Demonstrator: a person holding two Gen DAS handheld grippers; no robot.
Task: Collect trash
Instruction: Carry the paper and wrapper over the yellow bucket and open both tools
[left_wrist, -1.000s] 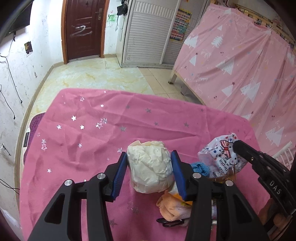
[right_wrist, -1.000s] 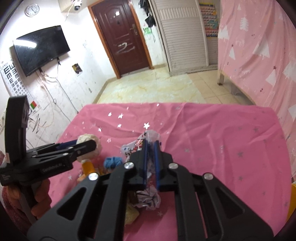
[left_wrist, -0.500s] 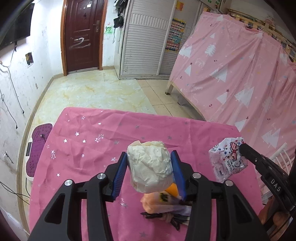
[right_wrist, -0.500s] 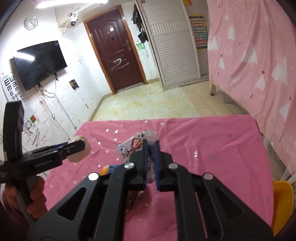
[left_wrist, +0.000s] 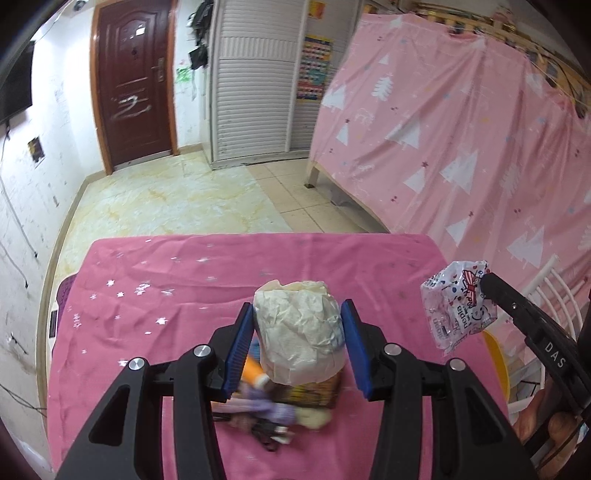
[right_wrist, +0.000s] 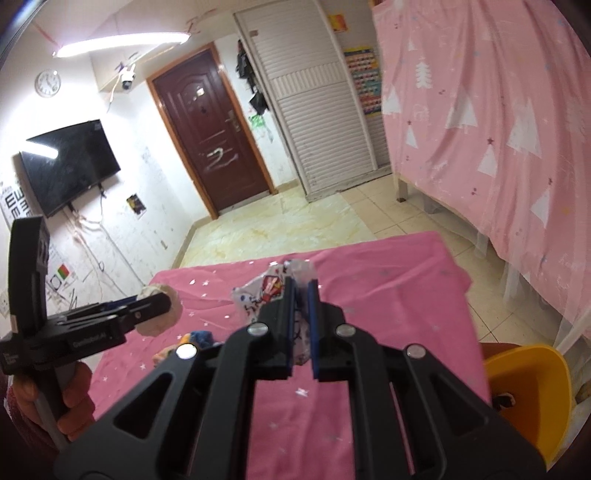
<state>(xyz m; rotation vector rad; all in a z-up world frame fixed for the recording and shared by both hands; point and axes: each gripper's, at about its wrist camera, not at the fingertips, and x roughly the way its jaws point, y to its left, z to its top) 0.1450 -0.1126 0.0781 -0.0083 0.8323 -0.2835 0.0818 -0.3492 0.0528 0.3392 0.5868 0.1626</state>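
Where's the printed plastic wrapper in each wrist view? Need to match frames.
Left wrist: printed plastic wrapper at right edge, hanging from the right gripper, above the table.
Right wrist: wrapper at centre, pinched between that gripper's blue pads.
Shared landmark: brown door.

1. The table is the landmark; a heap of small items lies on its near part.
2. A paper wad sits above the heap, between the left gripper's pads.
3. A wrapper hangs above the table's right edge, in the right gripper.
4. A bin stands right of the table, beside its near corner.
5. A door and shutter stand beyond the table's far edge.
6. A curtain hangs to the table's right.
7. A television hangs on the wall left of the table.
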